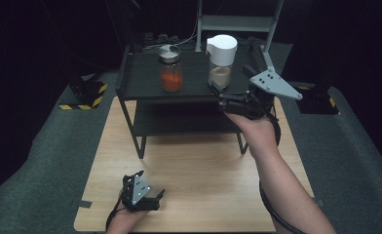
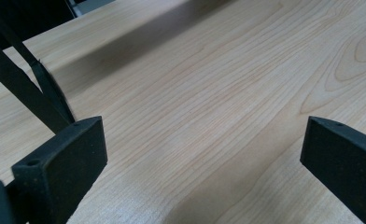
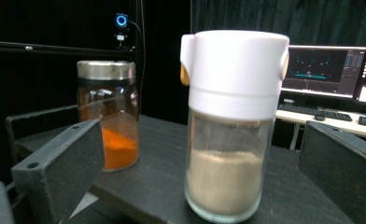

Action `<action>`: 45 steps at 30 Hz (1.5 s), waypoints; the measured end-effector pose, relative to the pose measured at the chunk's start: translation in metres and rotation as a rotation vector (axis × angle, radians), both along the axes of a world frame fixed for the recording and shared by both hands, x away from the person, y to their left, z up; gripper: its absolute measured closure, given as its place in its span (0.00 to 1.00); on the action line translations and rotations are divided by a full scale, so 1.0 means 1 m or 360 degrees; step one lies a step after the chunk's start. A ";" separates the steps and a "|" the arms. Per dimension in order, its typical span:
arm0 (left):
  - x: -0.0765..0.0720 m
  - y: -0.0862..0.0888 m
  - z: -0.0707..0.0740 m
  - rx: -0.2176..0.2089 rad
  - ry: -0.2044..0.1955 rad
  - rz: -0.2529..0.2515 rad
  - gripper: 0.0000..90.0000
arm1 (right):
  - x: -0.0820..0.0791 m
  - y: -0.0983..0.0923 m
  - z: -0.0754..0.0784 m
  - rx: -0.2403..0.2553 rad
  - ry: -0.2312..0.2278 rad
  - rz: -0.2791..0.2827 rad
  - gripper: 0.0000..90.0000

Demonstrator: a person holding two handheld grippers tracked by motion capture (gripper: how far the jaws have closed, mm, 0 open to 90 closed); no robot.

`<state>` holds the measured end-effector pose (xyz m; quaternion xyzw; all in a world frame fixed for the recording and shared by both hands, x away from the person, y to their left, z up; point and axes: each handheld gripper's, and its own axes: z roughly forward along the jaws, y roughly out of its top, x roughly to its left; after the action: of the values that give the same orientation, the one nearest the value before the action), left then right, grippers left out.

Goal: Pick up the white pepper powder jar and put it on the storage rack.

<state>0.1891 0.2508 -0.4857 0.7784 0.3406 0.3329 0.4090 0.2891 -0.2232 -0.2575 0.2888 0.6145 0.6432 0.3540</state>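
Note:
A glass jar with a white cap (image 1: 221, 61) and pale tan powder stands on the top of a black shelf (image 1: 140, 80). My right gripper (image 1: 231, 81) is open at the shelf's front right edge, just before that jar. In the right gripper view the white-capped jar (image 3: 230, 130) stands upright ahead of my right gripper (image 3: 202, 142), and neither pad touches it. A second jar (image 1: 170, 68) with a metal lid and orange powder stands to its left; it is also in the right gripper view as the orange jar (image 3: 109, 116). My left gripper (image 1: 150, 185) rests low over the wooden table (image 1: 203, 170), open and empty, over bare wood (image 2: 202, 149).
The black shelf has a lower tier (image 1: 179, 119) and thin legs (image 2: 27, 88) on the table. A metal stand (image 1: 238, 22) rises behind it. Monitors (image 3: 326, 70) and a keyboard sit far behind. Grey floor surrounds the table.

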 end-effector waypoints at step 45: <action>0.004 -0.001 0.004 0.0019 0.0047 -0.0005 0.01 | -0.057 -0.053 -0.132 -0.0252 0.0106 0.0037 0.00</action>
<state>0.1935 0.2498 -0.4819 0.7862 0.3433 0.3228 0.3999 0.2318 -0.2765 -0.3894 0.2742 0.6781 0.5867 0.3477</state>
